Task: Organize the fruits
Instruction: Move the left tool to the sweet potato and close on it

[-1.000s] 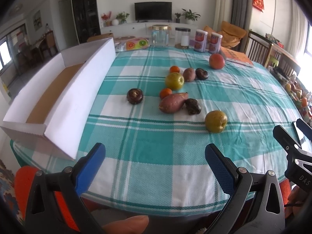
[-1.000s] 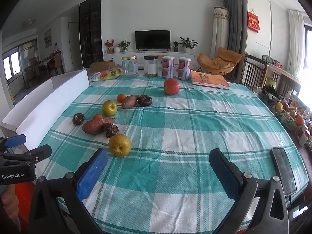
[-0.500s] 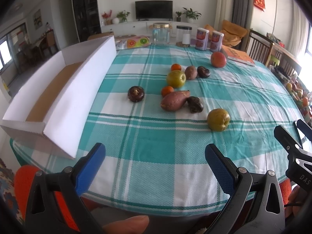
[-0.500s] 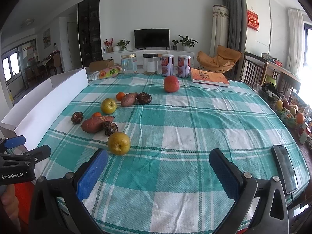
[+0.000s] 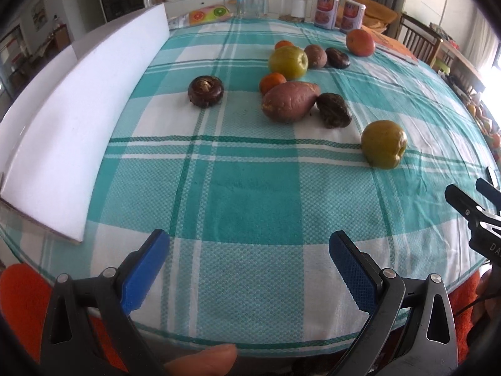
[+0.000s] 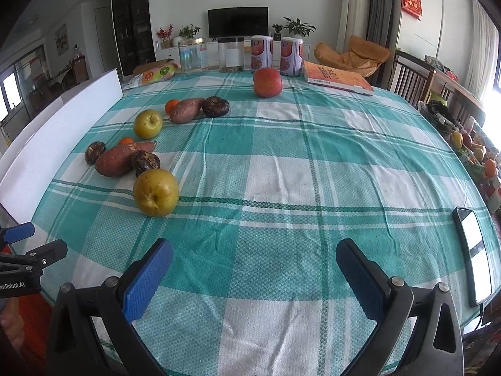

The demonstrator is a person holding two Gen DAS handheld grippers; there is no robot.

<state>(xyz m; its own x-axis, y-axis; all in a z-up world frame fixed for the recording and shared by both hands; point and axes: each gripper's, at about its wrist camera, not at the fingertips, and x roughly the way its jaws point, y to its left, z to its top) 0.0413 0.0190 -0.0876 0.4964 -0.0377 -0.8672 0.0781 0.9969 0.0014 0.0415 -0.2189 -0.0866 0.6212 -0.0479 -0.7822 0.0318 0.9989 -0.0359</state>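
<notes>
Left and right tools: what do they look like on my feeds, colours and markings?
Both look alike. The left tool and right tool each have black plastic, triangular cut-out arms with silver rivets, tipped by ribbed blue pads. White "GenRobot.AI" lettering marks the left tool's body. No cables clearly show.

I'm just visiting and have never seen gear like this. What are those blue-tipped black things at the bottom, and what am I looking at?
No robot here: a person holds a pair of tongs in each hand, each with a camera looking along its fingers. One picture is from the left tongs, the other from the right tongs. Both are open and hold nothing. On the checked tablecloth lie yellow-green apples, the nearest, sweet potatoes, small oranges, dark round fruits and a red apple. A white box stands at the left, likely for sorting. A phone lies at the right.
</notes>
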